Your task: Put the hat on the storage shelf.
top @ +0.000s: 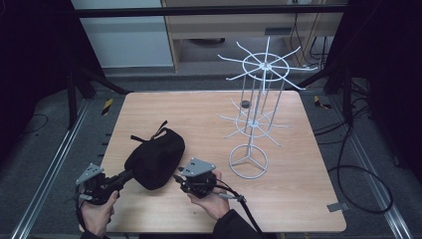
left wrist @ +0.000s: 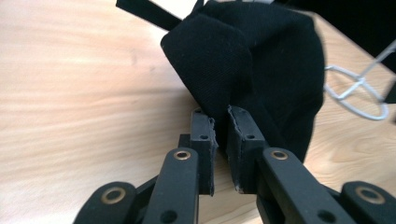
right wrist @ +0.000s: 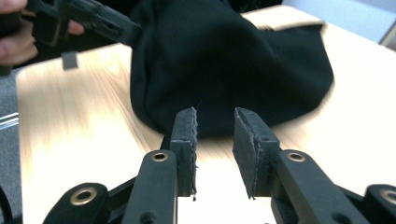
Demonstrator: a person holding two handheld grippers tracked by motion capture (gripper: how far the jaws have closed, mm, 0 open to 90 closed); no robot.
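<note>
Wire rack just R of black bag

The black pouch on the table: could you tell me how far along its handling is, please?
Done: the black pouch lies on the table. In hand: the left gripper pinches its fabric edge; the right gripper stands open just short of it. Left: the white wire rack holds nothing.

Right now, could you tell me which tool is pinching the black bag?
The left tool: its jaws pinch the black bag's fabric; the right tool gapes, touching nothing.
</note>
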